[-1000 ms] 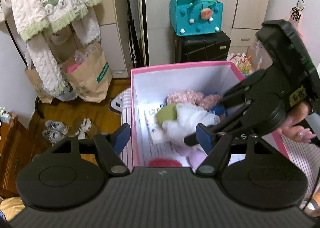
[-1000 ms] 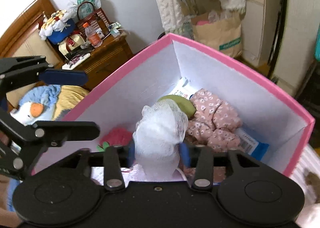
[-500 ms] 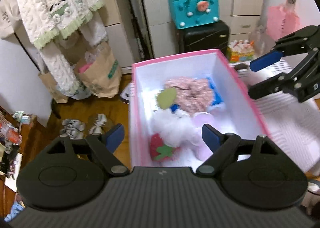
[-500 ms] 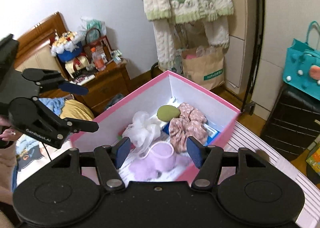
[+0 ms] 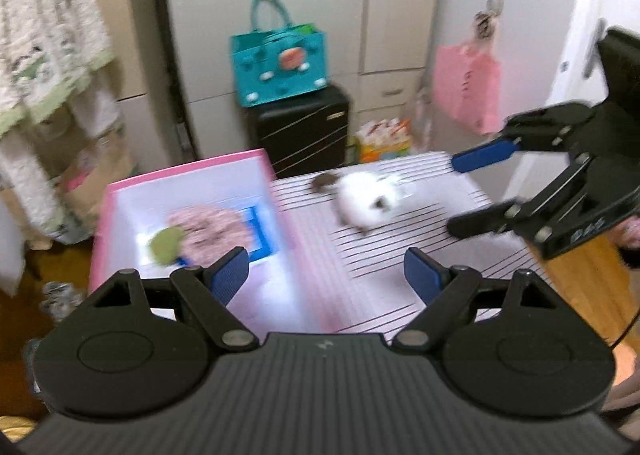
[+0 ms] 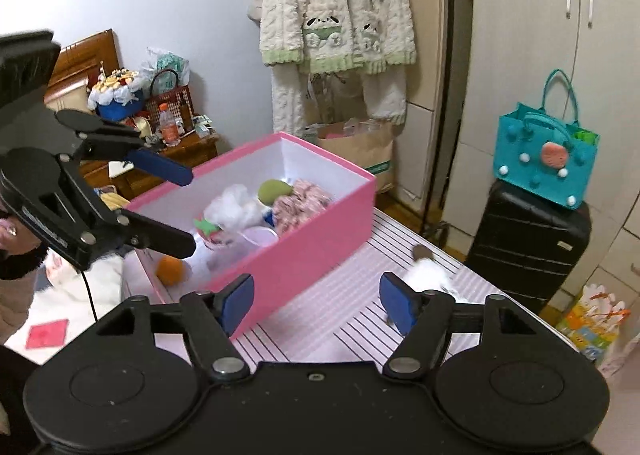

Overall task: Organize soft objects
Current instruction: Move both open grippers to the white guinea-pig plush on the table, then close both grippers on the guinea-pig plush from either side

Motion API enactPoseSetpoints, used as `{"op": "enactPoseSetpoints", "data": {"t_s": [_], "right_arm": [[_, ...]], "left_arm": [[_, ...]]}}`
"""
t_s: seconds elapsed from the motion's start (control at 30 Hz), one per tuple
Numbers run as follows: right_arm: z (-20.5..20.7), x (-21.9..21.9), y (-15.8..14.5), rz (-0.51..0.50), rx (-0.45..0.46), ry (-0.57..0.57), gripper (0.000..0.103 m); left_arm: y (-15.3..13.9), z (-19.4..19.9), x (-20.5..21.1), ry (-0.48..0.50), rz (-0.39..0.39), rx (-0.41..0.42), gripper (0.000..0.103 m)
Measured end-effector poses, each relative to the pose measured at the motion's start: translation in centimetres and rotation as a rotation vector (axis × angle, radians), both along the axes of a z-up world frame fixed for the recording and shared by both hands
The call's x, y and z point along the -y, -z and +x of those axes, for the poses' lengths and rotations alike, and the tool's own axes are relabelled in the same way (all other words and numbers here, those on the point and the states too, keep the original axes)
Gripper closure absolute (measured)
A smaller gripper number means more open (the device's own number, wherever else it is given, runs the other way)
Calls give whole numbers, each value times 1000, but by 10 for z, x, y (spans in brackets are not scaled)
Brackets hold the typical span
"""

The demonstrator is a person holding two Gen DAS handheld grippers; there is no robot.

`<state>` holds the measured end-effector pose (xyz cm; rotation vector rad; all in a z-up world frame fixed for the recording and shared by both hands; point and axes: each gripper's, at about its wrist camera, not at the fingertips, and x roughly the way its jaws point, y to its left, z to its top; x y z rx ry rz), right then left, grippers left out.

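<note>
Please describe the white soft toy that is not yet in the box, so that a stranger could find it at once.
Start at the pink box on the striped table. To its right, outside it, lies the white plush toy, alone on the stripes. Unlike the other soft things, it is outside the box, with a dark patch.

We see bare striped tabletop (image 6: pixel 352 319) between the pink box (image 6: pixel 304 251) and the white plush toy (image 5: pixel 366 201), open enough to pass through. The box's upright walls block the left side; its open top is reachable from above, though soft things crowd its floor. A black suitcase (image 6: pixel 528 243) stands just beyond the table's far edge
</note>
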<state>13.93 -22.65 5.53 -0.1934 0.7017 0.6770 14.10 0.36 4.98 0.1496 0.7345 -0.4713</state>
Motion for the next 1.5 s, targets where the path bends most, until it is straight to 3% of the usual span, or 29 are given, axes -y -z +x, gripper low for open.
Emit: {"op": "enactPoseSetpoints", "data": {"t_s": [0.13, 0.37, 0.7, 0.83, 1.2, 1.5], "right_arm": [[0, 18, 16, -3, 10, 12, 25], [13, 41, 51, 5, 70, 51, 15], [48, 60, 106, 56, 187, 99, 15], [70, 64, 124, 63, 174, 137, 15], [101, 55, 158, 86, 130, 62, 15], [115, 42, 170, 59, 90, 36, 15]], "left_arm": [[7, 3, 27, 26, -89, 8, 18], [26, 34, 80, 26, -89, -22, 15], [60, 54, 118, -25, -95, 21, 6], [77, 71, 126, -40, -135, 4, 5], [118, 122, 135, -235, -150, -27, 5], [138, 136, 143, -317, -100, -7, 6]]}}
